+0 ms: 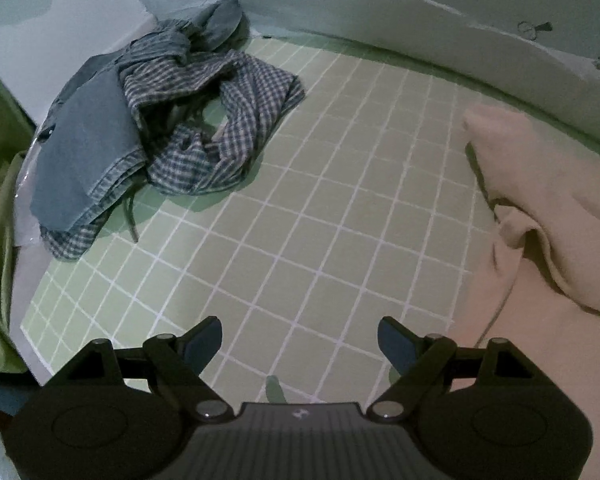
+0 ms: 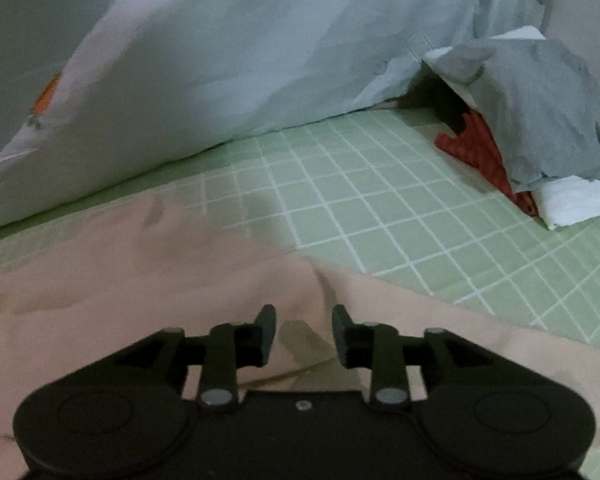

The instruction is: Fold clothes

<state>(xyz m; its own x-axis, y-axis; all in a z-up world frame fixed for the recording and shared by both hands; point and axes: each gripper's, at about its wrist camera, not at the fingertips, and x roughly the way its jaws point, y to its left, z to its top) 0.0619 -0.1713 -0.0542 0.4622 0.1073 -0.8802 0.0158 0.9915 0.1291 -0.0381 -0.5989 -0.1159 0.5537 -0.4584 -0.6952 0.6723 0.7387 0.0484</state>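
**Both grippers empty above the green checked sheet**

The left gripper (image 1: 300,340) hangs over the green checked sheet (image 1: 320,200) with its jaws spread wide and nothing between them; only bare sheet shows in the gap. The right gripper (image 2: 304,336) has its jaws parted too, though more narrowly, and it grips nothing. It sits low over the pink garment (image 2: 140,280), whose cloth fills the space under and between the fingers; whether the fingertips touch the fabric cannot be told.

Taking the sheet as the landmark: the pink garment (image 1: 548,220) lies on its right side, partly folded over on itself, just beside the left gripper's right finger. A heap of blue clothes lies at the sheet's far left corner, well apart from the left gripper: a blue denim piece (image 1: 84,152) lying against a crumpled blue plaid shirt (image 1: 228,120). Along the sheet's far edge rests a pale blue bedcover (image 2: 240,60). At the far right, a grey cloth (image 2: 540,112) lies over something red (image 2: 480,144).
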